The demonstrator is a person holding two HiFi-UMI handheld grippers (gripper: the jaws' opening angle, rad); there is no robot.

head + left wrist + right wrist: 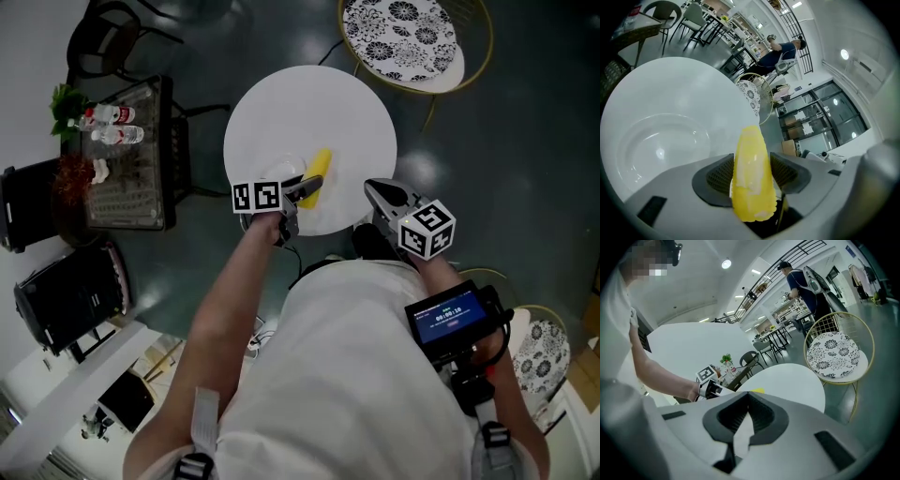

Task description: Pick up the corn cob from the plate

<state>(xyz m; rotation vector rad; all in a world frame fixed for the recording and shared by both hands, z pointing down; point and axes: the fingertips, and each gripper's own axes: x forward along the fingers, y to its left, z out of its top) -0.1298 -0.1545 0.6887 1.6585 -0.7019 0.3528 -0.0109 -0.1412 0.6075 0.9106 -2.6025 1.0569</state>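
Note:
The yellow corn cob (pixel 317 173) (pixel 751 168) sits between the jaws of my left gripper (pixel 309 187) (pixel 751 161), which is shut on it. The cob's tip points away from the gripper over the white round table (pixel 309 103). In the left gripper view the white plate (pixel 628 136) lies to the left of the cob and holds nothing. In the head view the plate (pixel 274 169) is faint, beside the left gripper. My right gripper (pixel 375 190) (pixel 749 397) hovers at the table's near right edge, shut with nothing in it. A sliver of the cob (pixel 758 391) shows in the right gripper view.
A gold-framed chair with a patterned cushion (pixel 401 37) (pixel 833 355) stands beyond the table. A dark wicker side table (pixel 127 155) with bottles and a plant is at the left, with a black chair (pixel 103 37) behind it. A person (pixel 780 47) stands far off.

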